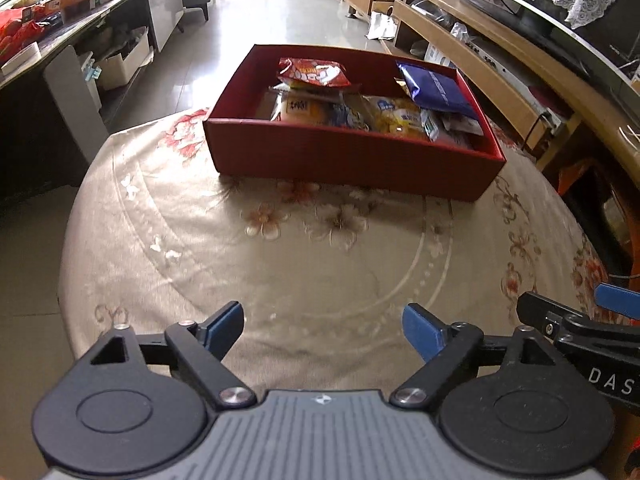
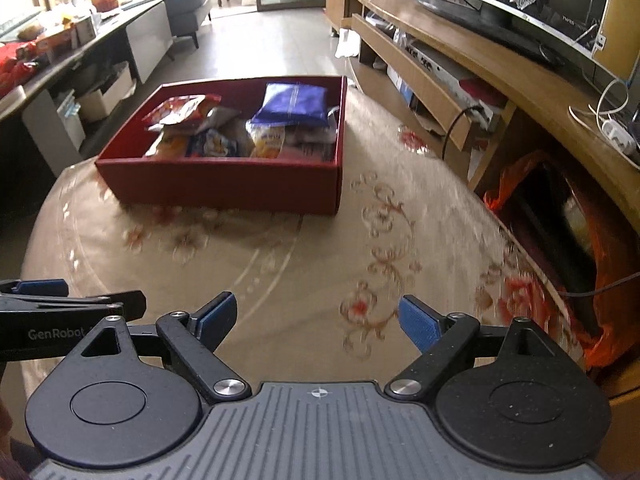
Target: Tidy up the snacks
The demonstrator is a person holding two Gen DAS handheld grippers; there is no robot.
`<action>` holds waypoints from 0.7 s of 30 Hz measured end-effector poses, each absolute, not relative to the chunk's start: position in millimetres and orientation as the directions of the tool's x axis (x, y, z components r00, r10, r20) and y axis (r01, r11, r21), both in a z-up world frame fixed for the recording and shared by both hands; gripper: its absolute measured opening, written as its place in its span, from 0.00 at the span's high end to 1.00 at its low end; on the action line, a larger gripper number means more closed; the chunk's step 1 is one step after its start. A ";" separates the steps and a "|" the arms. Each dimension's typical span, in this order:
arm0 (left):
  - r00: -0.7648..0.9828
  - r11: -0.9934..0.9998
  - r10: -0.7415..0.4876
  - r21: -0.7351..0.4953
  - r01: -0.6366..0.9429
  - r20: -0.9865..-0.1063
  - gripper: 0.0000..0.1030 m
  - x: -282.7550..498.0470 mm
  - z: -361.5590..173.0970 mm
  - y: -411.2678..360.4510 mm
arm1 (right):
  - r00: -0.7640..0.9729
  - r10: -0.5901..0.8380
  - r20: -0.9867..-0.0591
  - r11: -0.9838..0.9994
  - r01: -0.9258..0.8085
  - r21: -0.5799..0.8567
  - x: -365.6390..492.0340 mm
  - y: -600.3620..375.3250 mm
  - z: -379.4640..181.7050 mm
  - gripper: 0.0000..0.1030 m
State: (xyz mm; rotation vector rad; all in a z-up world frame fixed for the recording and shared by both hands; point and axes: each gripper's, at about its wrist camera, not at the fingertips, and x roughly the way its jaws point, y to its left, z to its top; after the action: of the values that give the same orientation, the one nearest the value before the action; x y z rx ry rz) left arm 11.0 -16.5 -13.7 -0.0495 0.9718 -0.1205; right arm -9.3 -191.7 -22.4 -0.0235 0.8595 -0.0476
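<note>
Both fingers sets wide, empty; left gripper (image 1: 323, 330), right gripper (image 2: 316, 322) over bare cloth (image 1: 280, 272), box (image 1: 352, 160) ahead.

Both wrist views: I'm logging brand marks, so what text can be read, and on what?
"GenRobot", partly cut off: left gripper's side.
"DAS", cut by the edge: right gripper's side.
Snack packets in the red box: print too blurred.
TV bezel: too small.
</note>
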 end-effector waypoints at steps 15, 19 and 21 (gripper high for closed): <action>0.565 0.993 -0.118 -0.102 0.059 -0.817 0.00 -21.3 -25.2 -10.3 | 0.648 -0.042 -0.761 0.999 0.039 -0.022 -41.3 -194.4 -30.8 0.11; 0.563 0.993 -0.120 -0.105 0.059 -0.818 0.00 -23.5 -26.6 -10.6 | 0.646 -0.040 -0.763 0.999 0.035 -0.022 -44.2 -193.6 -32.2 0.11; 0.563 0.993 -0.114 -0.095 0.063 -0.819 0.00 -24.5 -27.2 -12.1 | 0.645 -0.038 -0.763 0.999 0.033 -0.022 -45.2 -193.4 -32.5 0.11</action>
State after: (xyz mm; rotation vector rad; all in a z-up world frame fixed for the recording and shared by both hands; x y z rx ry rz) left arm -24.5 -12.1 -27.2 -0.0576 0.9674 -0.1042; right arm -45.2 -193.4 -32.5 -0.0061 0.8685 -0.0402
